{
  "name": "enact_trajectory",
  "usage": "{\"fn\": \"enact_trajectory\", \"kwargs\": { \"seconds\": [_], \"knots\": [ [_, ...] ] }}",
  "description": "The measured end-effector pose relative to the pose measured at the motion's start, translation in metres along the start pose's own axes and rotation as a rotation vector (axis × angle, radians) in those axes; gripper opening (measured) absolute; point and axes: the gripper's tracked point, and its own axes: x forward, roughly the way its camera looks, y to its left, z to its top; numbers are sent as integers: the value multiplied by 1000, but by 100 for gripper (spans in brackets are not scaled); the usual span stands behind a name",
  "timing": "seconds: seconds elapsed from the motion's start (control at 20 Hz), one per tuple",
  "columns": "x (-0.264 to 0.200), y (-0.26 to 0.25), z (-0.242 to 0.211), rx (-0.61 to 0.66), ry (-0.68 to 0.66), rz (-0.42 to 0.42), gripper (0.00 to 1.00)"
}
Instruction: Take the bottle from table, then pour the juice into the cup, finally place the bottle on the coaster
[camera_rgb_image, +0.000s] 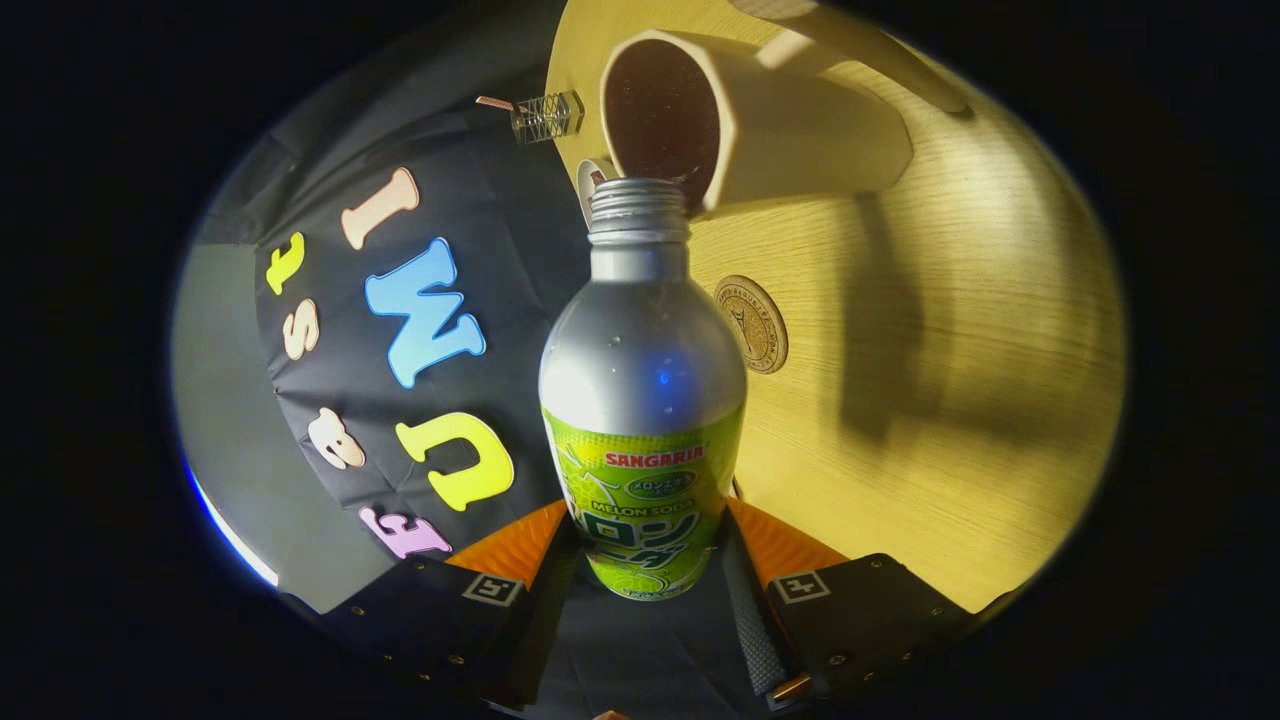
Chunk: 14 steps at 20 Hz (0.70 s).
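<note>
The gripper pinches the melon soda bottle between both fingers, its open mouth at the cup rim. The round coaster lies just beside on bare wooden table.

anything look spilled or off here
Nothing stands out. The silver aluminium bottle, cap off, is clamped in the gripper, its mouth at the cream cup's rim. The wooden table and round coaster look dry.

Silver bottle with green label, cream cup, gold coaster
</note>
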Motion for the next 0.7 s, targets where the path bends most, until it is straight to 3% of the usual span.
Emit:
{"fn": "enact_trajectory", "kwargs": {
  "seconds": [0.7],
  "knots": [
    [-6, 17, 1, 57, 13, 16, 76]
  ]
}}
